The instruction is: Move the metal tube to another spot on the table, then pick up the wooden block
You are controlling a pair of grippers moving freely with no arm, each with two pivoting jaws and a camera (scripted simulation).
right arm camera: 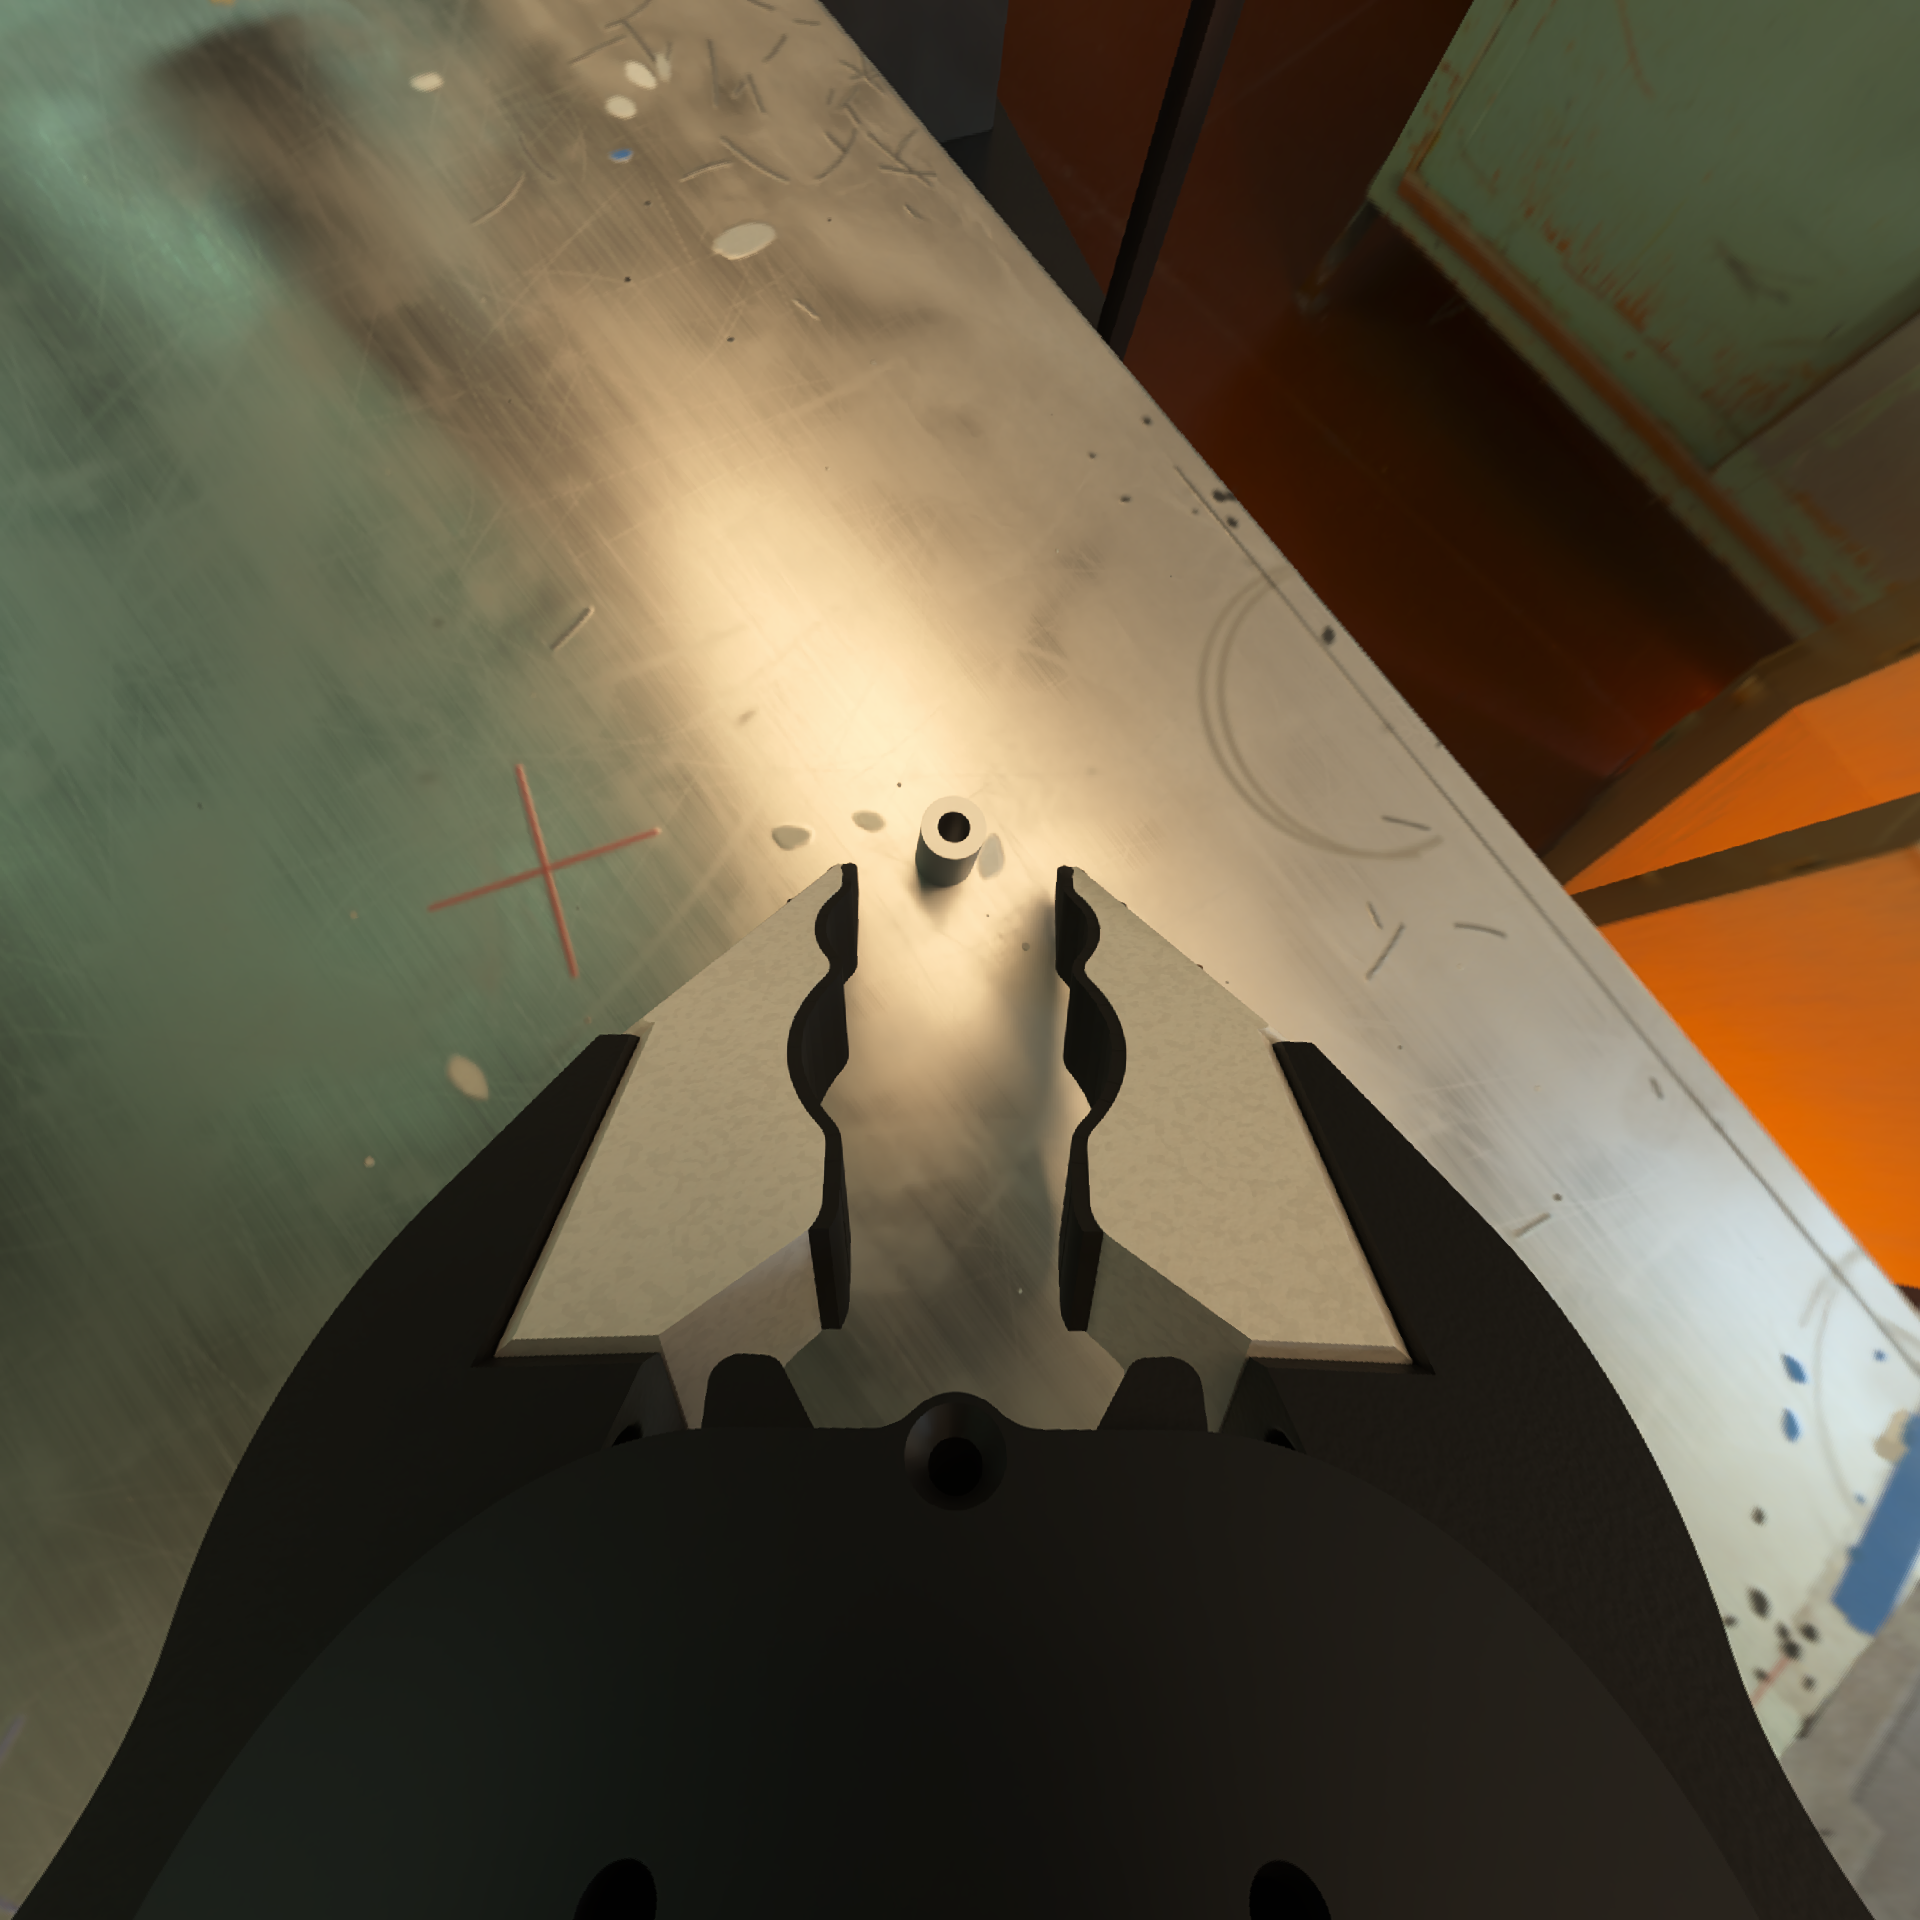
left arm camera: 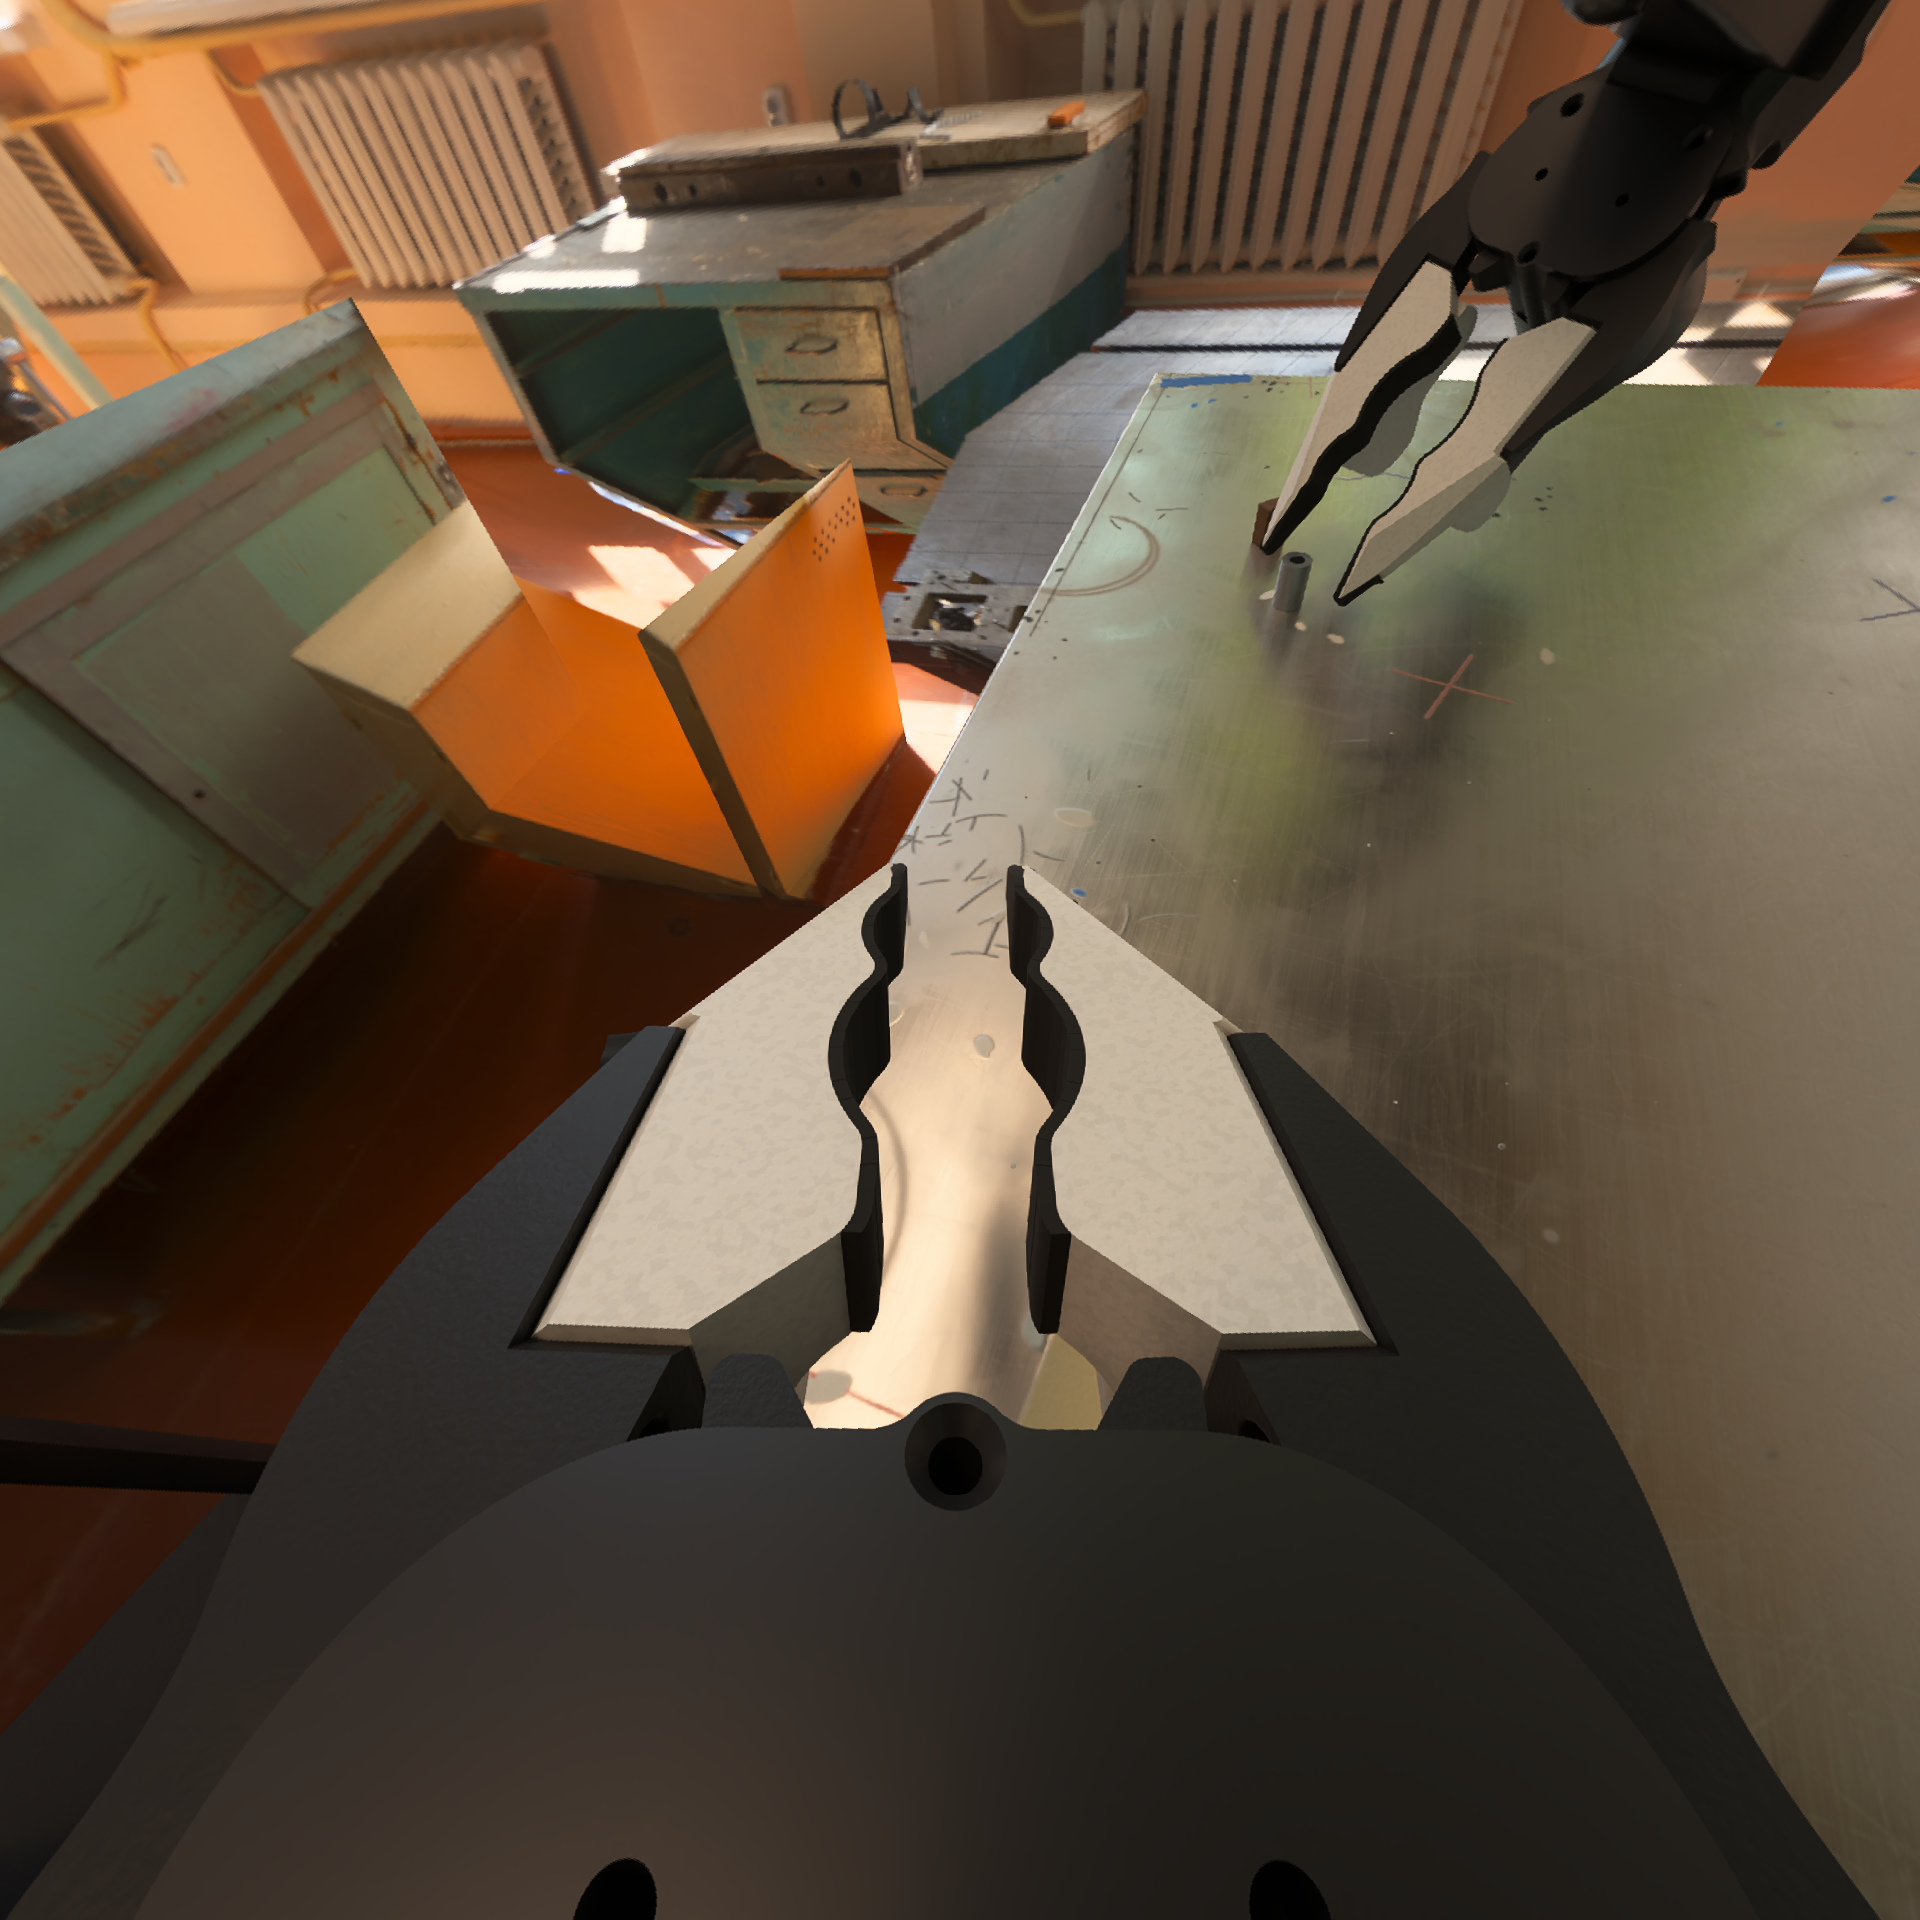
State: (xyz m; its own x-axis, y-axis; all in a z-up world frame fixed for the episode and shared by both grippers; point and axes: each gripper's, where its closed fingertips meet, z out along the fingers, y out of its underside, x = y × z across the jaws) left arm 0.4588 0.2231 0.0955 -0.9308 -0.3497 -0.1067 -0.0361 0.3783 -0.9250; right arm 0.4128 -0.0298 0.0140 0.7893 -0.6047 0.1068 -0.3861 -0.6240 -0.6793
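Standing up on the table (right arm camera: 312,520) is the tube (right arm camera: 951,844), a short grey metal one with a round hole in its top. It sits near the table's edge, not far from a red cross (right arm camera: 543,868) drawn on the top.

The right gripper (right arm camera: 956,878) hangs over the table and points down at the tube. Its two fingers are apart and hold nothing. The tube sits just past the tips, lined up with the gap between them, and nothing touches it. From the left wrist view, the right gripper (left arm camera: 1311,569) comes down from the top corner, with one tip on each side of the tube (left arm camera: 1294,582).

The block (left arm camera: 1265,523) is brown. Only a small bit shows, behind one finger of the right gripper, close to the tube.

The left gripper (left arm camera: 958,881) is well apart from them, over the table's near edge. Its fingers are apart too, with nothing in them.

Past the table there is a red-brown floor, an orange box (left arm camera: 727,686) and an old green desk (left arm camera: 790,301).
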